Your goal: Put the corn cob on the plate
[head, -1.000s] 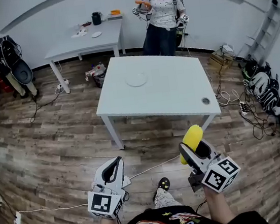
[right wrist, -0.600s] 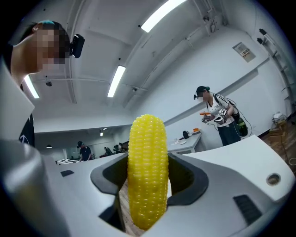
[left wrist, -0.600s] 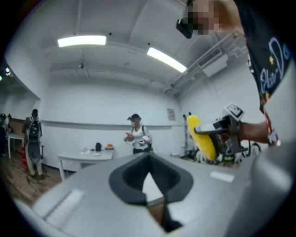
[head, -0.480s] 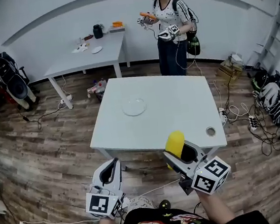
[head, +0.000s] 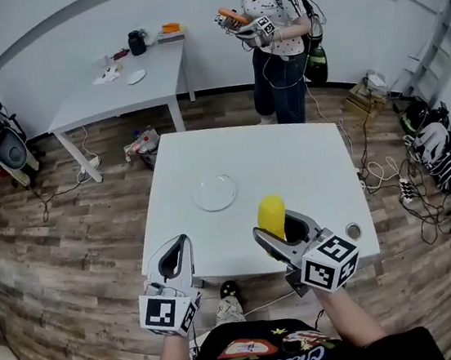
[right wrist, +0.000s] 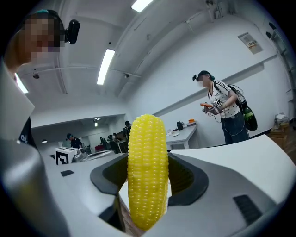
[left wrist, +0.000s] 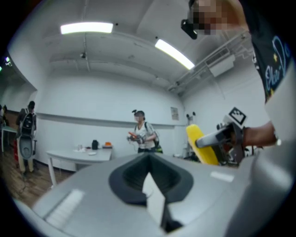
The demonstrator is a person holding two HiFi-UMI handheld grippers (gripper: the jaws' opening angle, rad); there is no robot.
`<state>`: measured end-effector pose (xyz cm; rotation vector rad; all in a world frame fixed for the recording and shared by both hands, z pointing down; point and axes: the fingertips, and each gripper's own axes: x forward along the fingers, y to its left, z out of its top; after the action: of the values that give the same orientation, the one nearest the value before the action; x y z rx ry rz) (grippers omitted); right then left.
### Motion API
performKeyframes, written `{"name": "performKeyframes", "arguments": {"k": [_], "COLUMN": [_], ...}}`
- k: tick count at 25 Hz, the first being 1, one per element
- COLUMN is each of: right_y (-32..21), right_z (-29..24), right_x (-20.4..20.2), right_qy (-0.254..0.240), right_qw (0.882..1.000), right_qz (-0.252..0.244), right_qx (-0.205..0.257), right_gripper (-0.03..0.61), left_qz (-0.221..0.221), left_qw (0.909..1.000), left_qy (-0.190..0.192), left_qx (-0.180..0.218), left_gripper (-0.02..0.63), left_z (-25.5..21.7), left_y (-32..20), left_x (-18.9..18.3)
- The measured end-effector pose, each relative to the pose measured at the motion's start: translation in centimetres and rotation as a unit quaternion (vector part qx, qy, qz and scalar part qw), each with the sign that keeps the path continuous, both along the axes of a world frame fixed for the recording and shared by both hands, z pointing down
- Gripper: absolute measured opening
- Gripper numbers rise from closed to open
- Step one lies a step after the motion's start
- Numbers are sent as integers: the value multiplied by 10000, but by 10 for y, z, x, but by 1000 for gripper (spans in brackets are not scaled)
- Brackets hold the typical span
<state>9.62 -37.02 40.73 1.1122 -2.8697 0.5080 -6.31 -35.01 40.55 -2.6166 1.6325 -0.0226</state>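
While the left gripper (head: 175,260) hangs closed and empty, the right gripper (head: 277,227) clamps a corn cob (head: 270,214) upright above the white table's (head: 310,164) near edge.
Stiff, ridged and probably light, the cob suits a mid-length grip; the clear plate (head: 214,193) lies beyond. Shirt script begins "Blue".

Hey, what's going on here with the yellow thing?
A person holds a two-jaw tool in each hand. The right tool grips a yellow corn cob above the near part of the white table. The left tool holds nothing. A clear plate sits farther in, nothing on it yet.
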Motion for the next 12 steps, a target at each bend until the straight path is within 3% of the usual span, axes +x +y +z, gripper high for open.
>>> {"name": "performKeyframes", "arguments": {"k": [6, 12], "right_y": [-104, -174], "right_z": [52, 121], "right_x": [-50, -88], "right_qy": [801, 1698], "right_qw": [9950, 9756], "right_qz": [-120, -298], "right_qx": [-590, -1359], "right_gripper": [252, 252], "left_qz": [287, 269], "left_qw": [9995, 9991], "left_qy": [46, 186], "left_qx": [-85, -260], "left_gripper": [-6, -6], "left_z": [-1, 12], "left_y": [-91, -138], "left_x": [-28, -67]}}
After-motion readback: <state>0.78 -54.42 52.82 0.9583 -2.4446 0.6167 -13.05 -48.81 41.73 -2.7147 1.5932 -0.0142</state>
